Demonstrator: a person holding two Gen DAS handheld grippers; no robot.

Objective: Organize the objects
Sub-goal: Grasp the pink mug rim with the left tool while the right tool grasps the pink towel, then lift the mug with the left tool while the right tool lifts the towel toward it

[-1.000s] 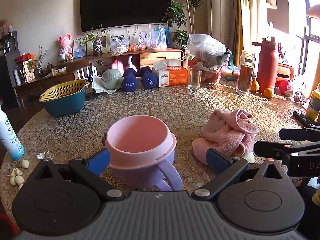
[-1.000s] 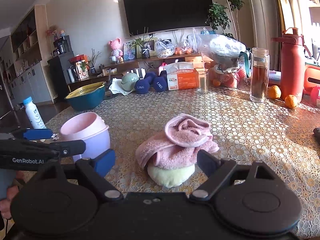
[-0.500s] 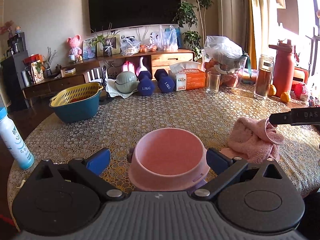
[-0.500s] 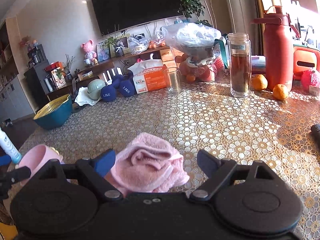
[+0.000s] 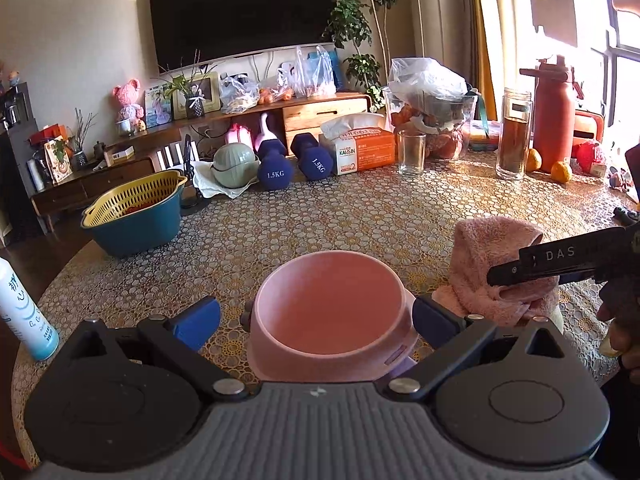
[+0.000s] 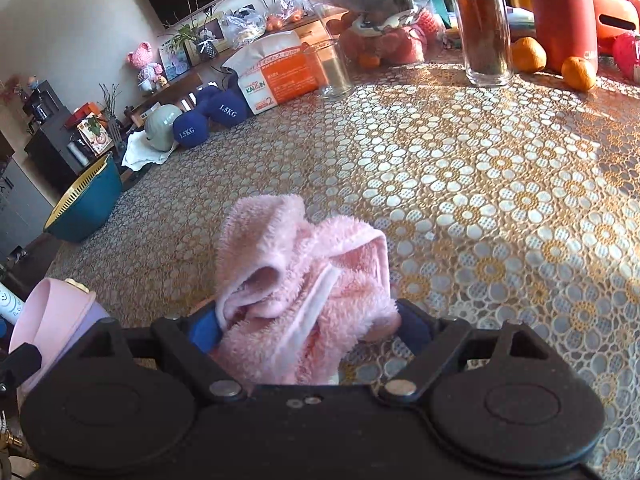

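A pink bowl [image 5: 328, 312] nested on a lilac cup sits between the blue pads of my left gripper [image 5: 316, 316], whose jaws stand wide apart around it; the right pad is at its rim. A crumpled pink towel [image 6: 300, 292] lies on the patterned table, with my right gripper [image 6: 308, 330] closed in against both its sides. From the left wrist view the towel [image 5: 496, 264] is right of the bowl, with the right gripper's black finger [image 5: 560, 260] across it. The bowl [image 6: 52, 320] shows at the right wrist view's left edge.
A teal basin with a yellow strainer [image 5: 136, 216] stands at the far left. Two blue dumbbells [image 5: 292, 164], a tissue box [image 5: 360, 148], a glass [image 5: 412, 152], a tea bottle [image 5: 516, 136] and a red flask [image 5: 556, 116] line the back. A spray bottle [image 5: 20, 312] is at the left.
My right gripper moved forward and down over the towel and its jaws narrowed onto it. My left gripper shifted so the bowl sits closer between its pads.
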